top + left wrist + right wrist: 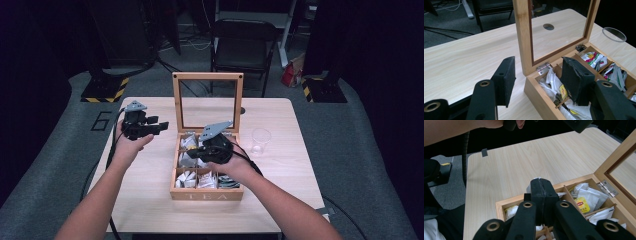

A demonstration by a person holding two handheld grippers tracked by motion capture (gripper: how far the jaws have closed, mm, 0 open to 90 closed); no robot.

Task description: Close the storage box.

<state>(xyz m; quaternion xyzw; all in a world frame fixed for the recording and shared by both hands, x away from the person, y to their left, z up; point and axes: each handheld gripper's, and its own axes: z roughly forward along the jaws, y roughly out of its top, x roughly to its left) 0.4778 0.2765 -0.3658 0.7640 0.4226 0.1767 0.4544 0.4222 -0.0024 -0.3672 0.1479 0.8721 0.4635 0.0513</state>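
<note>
Right tongs pinch tea bag above tea box.

1 tea box; 1 glass; 2 grippers; 1 chair

Grey floor; black chair (dim)

White tea bag pinched above box
</note>
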